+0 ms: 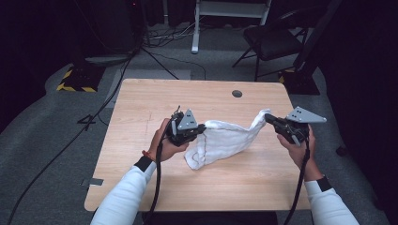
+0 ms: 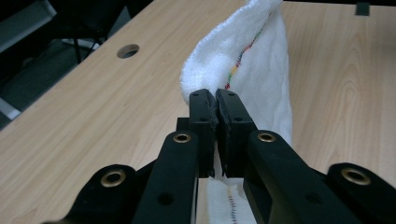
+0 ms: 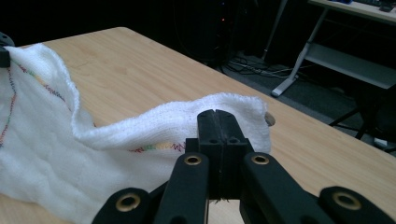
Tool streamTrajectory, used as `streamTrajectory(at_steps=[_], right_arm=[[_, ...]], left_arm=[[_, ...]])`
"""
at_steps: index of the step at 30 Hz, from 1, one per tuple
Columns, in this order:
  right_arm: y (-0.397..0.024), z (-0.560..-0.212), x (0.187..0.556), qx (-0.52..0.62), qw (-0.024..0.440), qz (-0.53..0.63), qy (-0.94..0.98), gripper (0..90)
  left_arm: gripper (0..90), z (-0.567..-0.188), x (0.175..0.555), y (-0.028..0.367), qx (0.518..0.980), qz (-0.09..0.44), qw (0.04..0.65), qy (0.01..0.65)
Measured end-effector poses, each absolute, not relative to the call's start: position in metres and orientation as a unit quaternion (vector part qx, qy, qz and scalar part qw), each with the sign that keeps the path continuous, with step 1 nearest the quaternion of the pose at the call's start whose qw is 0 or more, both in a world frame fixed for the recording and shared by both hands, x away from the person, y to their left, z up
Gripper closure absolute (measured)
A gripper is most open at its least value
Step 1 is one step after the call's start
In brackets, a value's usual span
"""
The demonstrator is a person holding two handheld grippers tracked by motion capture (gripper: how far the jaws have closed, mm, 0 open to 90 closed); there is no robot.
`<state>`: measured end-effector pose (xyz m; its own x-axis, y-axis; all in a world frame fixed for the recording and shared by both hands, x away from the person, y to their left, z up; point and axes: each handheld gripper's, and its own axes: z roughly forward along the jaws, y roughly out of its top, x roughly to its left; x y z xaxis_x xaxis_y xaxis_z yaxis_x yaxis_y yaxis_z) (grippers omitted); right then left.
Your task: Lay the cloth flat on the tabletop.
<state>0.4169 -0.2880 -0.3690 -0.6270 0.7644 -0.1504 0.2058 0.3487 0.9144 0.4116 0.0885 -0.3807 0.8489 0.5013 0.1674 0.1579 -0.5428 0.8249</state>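
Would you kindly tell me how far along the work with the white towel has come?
Done: both grips are made. The left gripper is shut on one edge of the white terry towel with rainbow stitching, the right gripper on the opposite corner. In hand: the towel hangs lifted between them, its lower fold resting on the light wooden table. Left: it is neither spread flat nor folded; which comes next I cannot tell.

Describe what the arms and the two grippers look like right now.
Both arms wear white sleeves with dark cuffs; a red band circles the left wrist. The left gripper and right gripper are black, each topped by a grey three-cornered plate and trailing a black cable. Up close, their black jaws show brass-coloured rivets on the linkage arms.
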Motion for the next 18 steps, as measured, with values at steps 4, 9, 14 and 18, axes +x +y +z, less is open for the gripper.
streamTrajectory(at_steps=[4, 9, 14, 18], right_arm=[[-0.281, -0.362, 0.428, 0.318, 0.306, 0.473, 0.762, 90.0], [-0.272, -0.351, 0.441, 0.322, 0.319, 0.473, 0.756, 90.0], [-0.268, -0.336, 0.436, 0.316, 0.330, 0.480, 0.749, 90.0], [-0.271, -0.322, 0.423, 0.310, 0.337, 0.495, 0.739, 90.0]], left_arm=[[85.5, -0.374, 0.419, 0.093, 0.850, 0.213, 0.437, 0.202], [85.6, -0.363, 0.428, 0.101, 0.838, 0.222, 0.449, 0.217], [85.8, -0.348, 0.423, 0.108, 0.826, 0.231, 0.467, 0.215], [85.8, -0.331, 0.408, 0.111, 0.819, 0.246, 0.478, 0.200]])
